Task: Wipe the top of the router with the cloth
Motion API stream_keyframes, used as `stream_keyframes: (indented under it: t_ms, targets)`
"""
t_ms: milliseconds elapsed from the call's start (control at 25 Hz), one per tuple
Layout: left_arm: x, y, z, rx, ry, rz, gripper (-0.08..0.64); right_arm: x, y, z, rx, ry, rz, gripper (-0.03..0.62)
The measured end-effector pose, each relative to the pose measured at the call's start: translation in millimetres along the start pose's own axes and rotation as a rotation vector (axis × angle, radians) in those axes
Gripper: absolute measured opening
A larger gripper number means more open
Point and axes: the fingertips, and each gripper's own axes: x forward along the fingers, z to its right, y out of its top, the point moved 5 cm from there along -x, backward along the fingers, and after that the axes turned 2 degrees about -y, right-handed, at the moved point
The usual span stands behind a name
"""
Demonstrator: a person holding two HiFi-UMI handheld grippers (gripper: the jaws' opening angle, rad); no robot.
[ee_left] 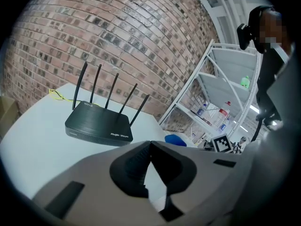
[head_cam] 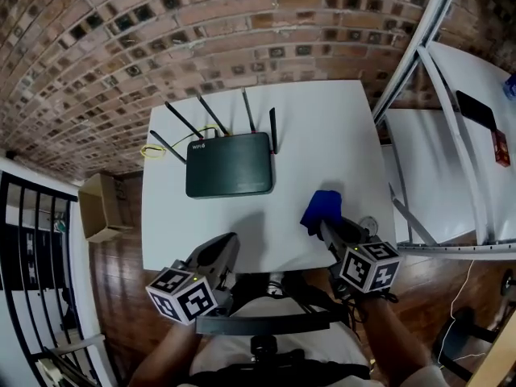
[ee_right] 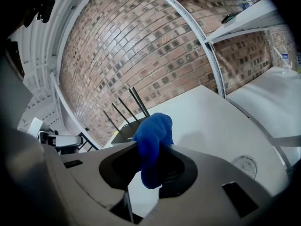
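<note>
Head view: a black router point(head_cam: 229, 176) with five raised antennas is seen flat on the white table point(head_cam: 322, 127), toward its far side, with a yellow cable point(head_cam: 153, 150) looped at its far left corner. The right gripper point(head_cam: 326, 226) is held over the near edge of the table, well apart from the router, with a bunched blue cloth point(head_cam: 322, 210) standing out of its tip. The left gripper point(head_cam: 229, 247) is held at the near edge, also clear of the router. No contact with the router top is observed, so wiping is judged not yet begun. Left gripper view: the jaws are seen closed tip to tip with nothing between them, only bare table showing through the gap behind the tips. The router point(ee_left: 99, 126) lies ahead, untouched, and the cloth point(ee_left: 175, 139) shows to its right. Right gripper view: the jaws are seen clamped on the cloth point(ee_right: 153, 145), which is pinched at its middle and bulges up past the tips. The router point(ee_right: 127, 132) is partly hidden behind it. Risks noted: the router is not steadied by anything, so it could be pushed across the table toward the cable under a wiping stroke. The cloth is held as a wad, so little of it would lie flat, and the hard jaw tips might meet the casing. A stroke carried too far back could catch the antennas.
</note>
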Motion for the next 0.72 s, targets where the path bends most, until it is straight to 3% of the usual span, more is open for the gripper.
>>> stream_keyframes:
  t_ms: [320, 720]
  targets:
    - [-49.8, 21.3, -32.1, -0.009, -0.045, 0.029, 0.031, 5.4, 3.6, -65.6, -0.003, -0.01, 0.04, 0.11]
    - [-102.5, 10.0, -62.5, 0.004, -0.118, -0.002, 0.031, 1.2, -20.4, -129.9, 0.01, -0.059, 0.097, 0.107]
